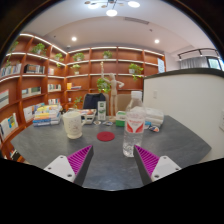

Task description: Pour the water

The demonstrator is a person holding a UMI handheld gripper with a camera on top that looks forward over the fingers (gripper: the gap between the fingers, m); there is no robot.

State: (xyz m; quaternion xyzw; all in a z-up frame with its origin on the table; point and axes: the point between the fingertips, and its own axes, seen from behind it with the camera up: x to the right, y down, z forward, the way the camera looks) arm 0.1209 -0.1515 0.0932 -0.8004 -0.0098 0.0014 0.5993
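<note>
A clear plastic cup with a pale lid [133, 131] stands upright on the grey tabletop [180, 140], just ahead of the gripper [109, 162] and slightly toward its right finger, not between the fingers. The jaws are spread wide, holding nothing, their magenta pads [147, 161] facing each other over bare tabletop. A small red round coaster [105, 136] lies flat just left of the cup, and a white mug-like jug [73, 124] stands farther left, well apart from both. Open grey surface runs from the fingers to these things. Toward the far edge sit small boxes and packets [47, 115]. Beyond the tabletop, wooden shelves with books and plants [60, 70] line the wall.
</note>
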